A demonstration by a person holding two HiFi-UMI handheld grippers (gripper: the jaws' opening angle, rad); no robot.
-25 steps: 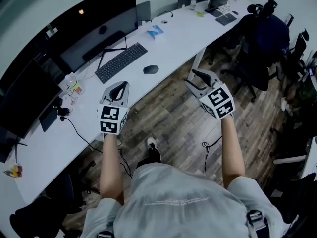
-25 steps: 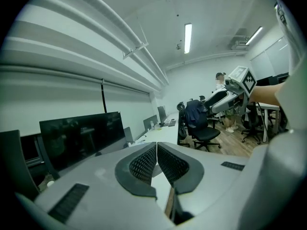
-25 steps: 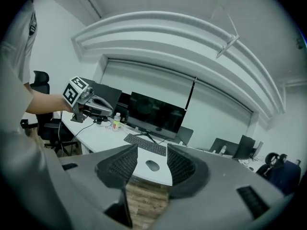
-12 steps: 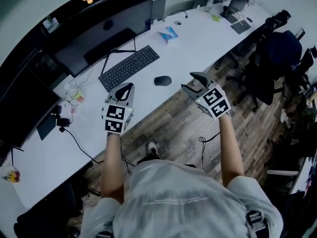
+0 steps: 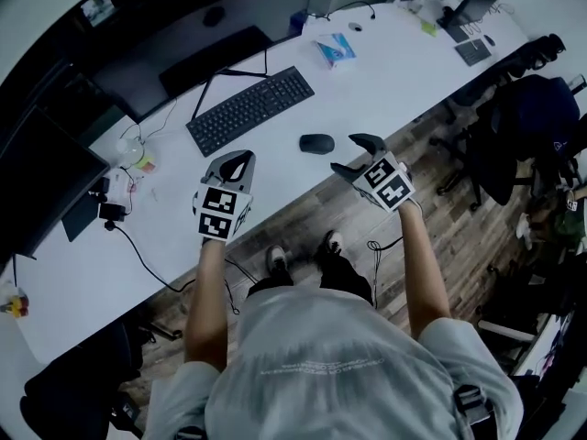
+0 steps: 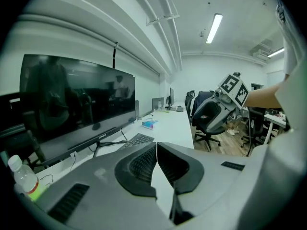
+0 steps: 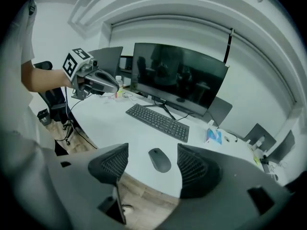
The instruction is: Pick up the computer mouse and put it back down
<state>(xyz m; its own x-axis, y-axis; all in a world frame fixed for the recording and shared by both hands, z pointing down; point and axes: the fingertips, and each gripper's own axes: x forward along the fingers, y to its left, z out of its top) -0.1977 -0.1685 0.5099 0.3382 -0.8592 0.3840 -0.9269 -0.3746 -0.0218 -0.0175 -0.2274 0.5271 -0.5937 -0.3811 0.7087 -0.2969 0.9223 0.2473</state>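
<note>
A dark grey computer mouse [image 5: 316, 143] lies on the white desk [image 5: 385, 71], in front of the black keyboard [image 5: 249, 108]. My right gripper [image 5: 353, 154] hovers just right of the mouse, open with nothing between its jaws. In the right gripper view the mouse [image 7: 159, 159] shows through the gap of the right gripper [image 7: 152, 166], a little beyond the tips. My left gripper [image 5: 237, 161] is held over the desk's front edge, left of the mouse, its jaws pressed together and empty. The left gripper [image 6: 156, 150] points along the desk.
A wide monitor [image 5: 215, 26] stands behind the keyboard, and a second screen [image 5: 41, 181] is at the left. A blue packet [image 5: 336, 49] lies farther back on the desk. Cables [image 5: 138, 246] trail over the left part. Office chairs [image 5: 532, 108] stand on the wooden floor at the right.
The view has come closer to the desk. My right gripper has moved in toward the mouse and now sits right beside it. The left gripper has kept its place near the desk edge.
</note>
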